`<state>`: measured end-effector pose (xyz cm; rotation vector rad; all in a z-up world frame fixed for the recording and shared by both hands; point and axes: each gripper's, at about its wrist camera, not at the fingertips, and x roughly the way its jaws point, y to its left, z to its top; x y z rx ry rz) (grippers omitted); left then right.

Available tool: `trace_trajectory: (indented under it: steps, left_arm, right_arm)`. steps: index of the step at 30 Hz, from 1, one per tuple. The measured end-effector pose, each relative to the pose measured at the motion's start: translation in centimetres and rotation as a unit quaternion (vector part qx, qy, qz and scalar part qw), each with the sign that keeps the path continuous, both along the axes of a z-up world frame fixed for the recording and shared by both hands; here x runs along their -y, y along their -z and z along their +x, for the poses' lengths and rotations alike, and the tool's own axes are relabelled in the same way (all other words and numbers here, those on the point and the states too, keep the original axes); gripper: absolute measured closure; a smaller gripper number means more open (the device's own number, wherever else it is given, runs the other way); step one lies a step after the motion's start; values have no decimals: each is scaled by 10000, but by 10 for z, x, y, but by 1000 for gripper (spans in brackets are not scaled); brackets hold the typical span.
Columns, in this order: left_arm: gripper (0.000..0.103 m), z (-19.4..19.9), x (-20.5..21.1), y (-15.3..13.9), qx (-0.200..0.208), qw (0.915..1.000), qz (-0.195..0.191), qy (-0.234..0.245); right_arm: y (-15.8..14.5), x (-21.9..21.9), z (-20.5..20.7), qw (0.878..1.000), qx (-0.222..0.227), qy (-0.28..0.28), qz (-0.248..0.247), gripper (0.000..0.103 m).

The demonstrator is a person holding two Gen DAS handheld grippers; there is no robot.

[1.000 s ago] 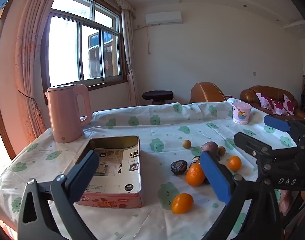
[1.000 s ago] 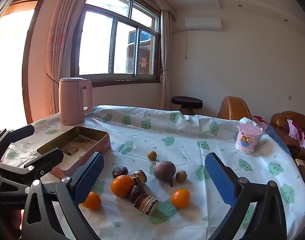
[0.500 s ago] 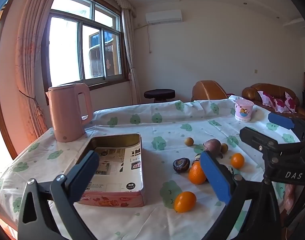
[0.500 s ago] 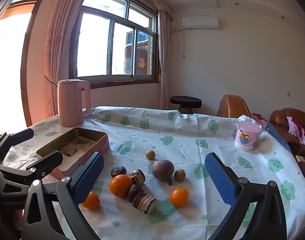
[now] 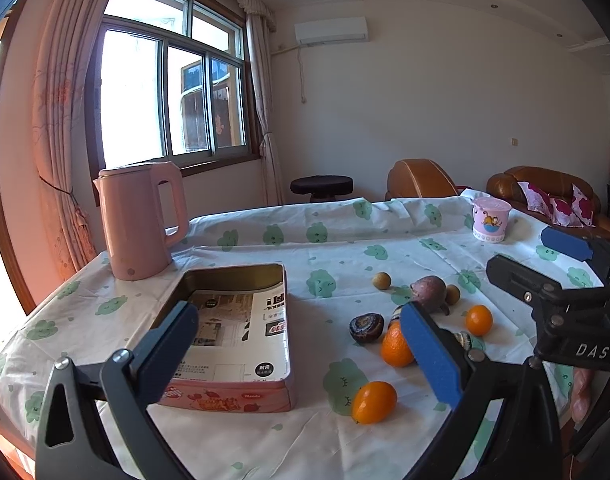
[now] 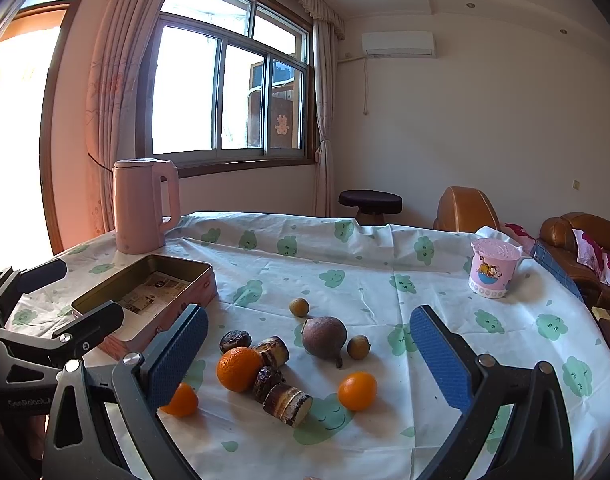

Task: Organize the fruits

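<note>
Left wrist view: looked over a table spread with a cloud-print tablecloth. Found the left gripper spread wide and holding nothing, raised over the near end of the pink tin, which lay open and lined with printed paper. Noted a pink kettle upright just behind the tin and a pink cup well apart at the far right edge.

Saw the fruit loose on the cloth to the right of the tin, outside it: an oval orange nearest, a large orange partly hidden behind the blue pad, a wrinkled dark fruit just beside that, a purple-brown round fruit further back between two small brown fruits, and a small orange off to the right.

Right wrist view: found the right gripper likewise wide open and empty, held above the same cluster. Made out two short brown cut pieces, one touching the large orange. Could not tell what those were.
</note>
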<state>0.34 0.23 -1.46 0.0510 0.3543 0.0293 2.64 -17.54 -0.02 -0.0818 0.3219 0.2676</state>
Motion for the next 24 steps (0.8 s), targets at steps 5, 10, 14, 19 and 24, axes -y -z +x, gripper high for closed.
trace_trajectory:
  steps: [5, 10, 14, 19, 24]
  left_arm:
    - [0, 0, -1, -1, -5, 10000, -6, 0]
    - [0, 1, -1, -1, -15, 10000, -1, -11]
    - [0, 1, -2, -1, -20, 10000, 0, -8]
    - [0, 1, -2, -1, -22, 10000, 0, -8]
    - [0, 1, -3, -1, -23, 10000, 4, -12]
  right_arm:
    - [0, 0, 0, 10000, 4, 3, 1, 1]
    - [1, 0, 0, 10000, -8, -3, 6, 1]
    - [1, 0, 0, 10000, -12, -7, 10, 1]
    - [2, -2, 0, 10000, -37, -21, 11, 1]
    - [3, -3, 0, 10000, -40, -28, 8, 1]
